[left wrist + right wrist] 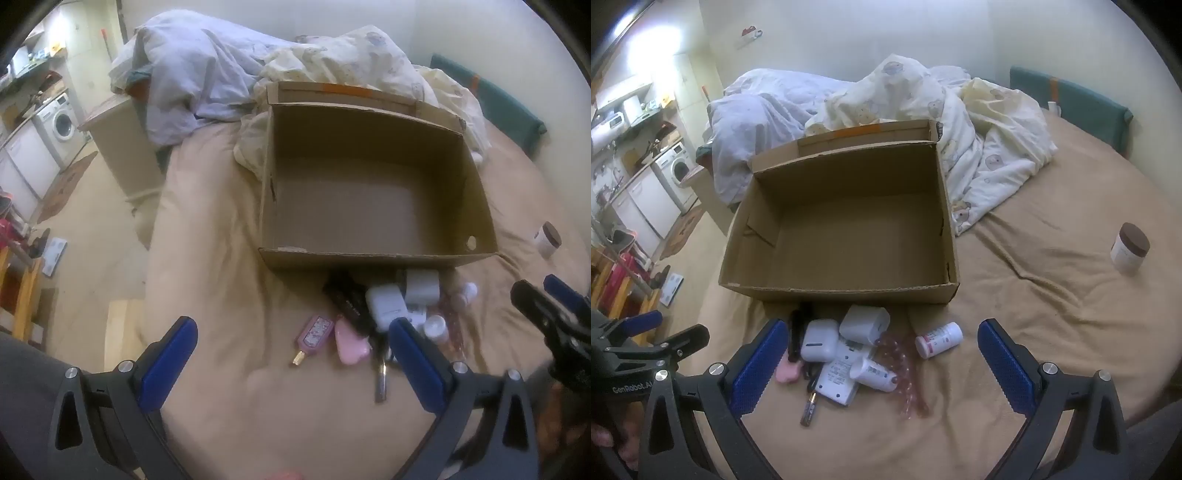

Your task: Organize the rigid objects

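Note:
An open, empty cardboard box (369, 258) (846, 293) sits on the bed. Right in front of it lies a heap of small items: a white earbud case (386, 306) (819, 339), a white cube-like box (864, 325), a white pill bottle (938, 339), a pink heart-shaped case (351, 345), a pink flask (316, 332), a black tube (349, 302) and pink beads (908, 373). My left gripper (291, 325) hovers open over the heap's left side. My right gripper (882, 326) hovers open above the heap, holding nothing.
A white jar with a brown lid (1129, 249) (548, 238) stands alone on the tan sheet (1034, 295) to the right. Rumpled duvets (960, 129) lie behind the box. The bed's edge drops to the floor on the left, near a washing machine (61, 122).

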`<state>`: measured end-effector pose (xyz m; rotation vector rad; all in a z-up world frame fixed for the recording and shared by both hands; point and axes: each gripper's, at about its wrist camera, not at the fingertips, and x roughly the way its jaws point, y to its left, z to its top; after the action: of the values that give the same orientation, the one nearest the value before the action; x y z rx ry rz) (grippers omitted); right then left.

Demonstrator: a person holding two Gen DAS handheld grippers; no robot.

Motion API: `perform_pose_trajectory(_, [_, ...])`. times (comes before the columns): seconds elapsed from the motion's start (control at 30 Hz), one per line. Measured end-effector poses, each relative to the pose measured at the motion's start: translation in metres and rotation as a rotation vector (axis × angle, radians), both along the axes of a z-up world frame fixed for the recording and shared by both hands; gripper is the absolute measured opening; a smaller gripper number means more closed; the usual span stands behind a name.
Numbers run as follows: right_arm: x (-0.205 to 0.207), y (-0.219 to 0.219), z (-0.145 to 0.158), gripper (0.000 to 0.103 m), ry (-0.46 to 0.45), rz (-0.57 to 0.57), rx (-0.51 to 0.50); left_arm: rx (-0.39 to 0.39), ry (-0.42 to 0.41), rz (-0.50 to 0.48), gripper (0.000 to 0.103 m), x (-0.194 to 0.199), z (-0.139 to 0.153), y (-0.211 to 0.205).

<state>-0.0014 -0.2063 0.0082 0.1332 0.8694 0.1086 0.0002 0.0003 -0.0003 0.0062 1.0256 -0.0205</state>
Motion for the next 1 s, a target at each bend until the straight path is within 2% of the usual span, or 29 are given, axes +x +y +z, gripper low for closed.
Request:
perform_pose_trajectory(0.43, [0.001,0.0,0.001,0.103,-0.003,0.001,-0.01,0.015,-0.004,-0.003,0.103,0.005,-0.005,0.01])
perform_pose_trajectory(1.0, [-0.001,0.0,0.002,0.103,-0.004,-0.007,-0.017,0.018,0.01,0.015,0.103,0.0,-0.004,0.004])
